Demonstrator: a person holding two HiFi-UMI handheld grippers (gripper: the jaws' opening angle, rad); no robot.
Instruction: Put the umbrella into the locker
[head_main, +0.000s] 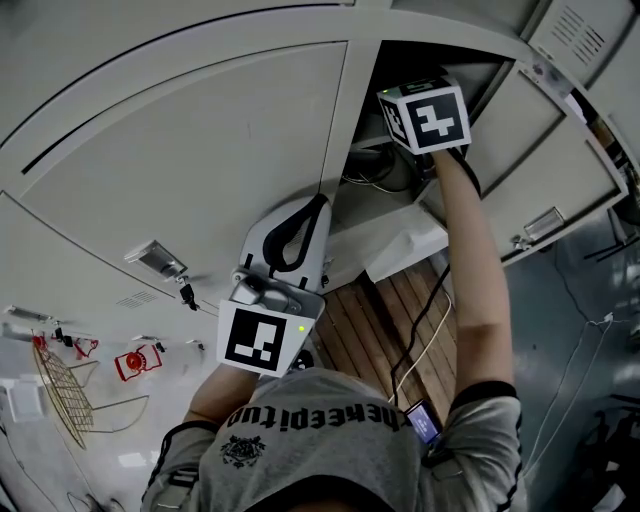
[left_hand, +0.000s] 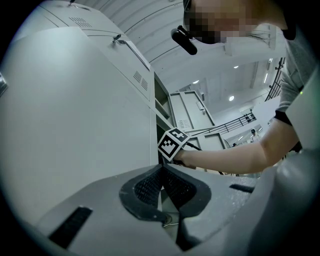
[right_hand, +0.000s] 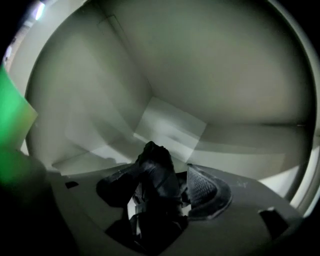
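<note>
The dark folded umbrella (right_hand: 156, 167) lies between the jaws of my right gripper (right_hand: 155, 179), its tip pointing at the back wall of the open locker compartment (right_hand: 210, 75). The ribbed right pad (right_hand: 202, 187) stands a little apart from the umbrella; the left pad is hidden behind it. In the head view only the right gripper's marker cube (head_main: 425, 115) shows, at the mouth of the compartment (head_main: 395, 165). My left gripper (head_main: 318, 205) is held lower, beside the closed locker doors, shut with its pads (left_hand: 150, 186) together and nothing in them.
The compartment's door (head_main: 545, 160) stands swung out to the right. A pale sheet (right_hand: 170, 127) lies at the back of the compartment. A green blurred patch (right_hand: 12, 130) fills the left edge. Wooden floor slats (head_main: 385, 335), a cable and a wire basket (head_main: 60, 395) are below.
</note>
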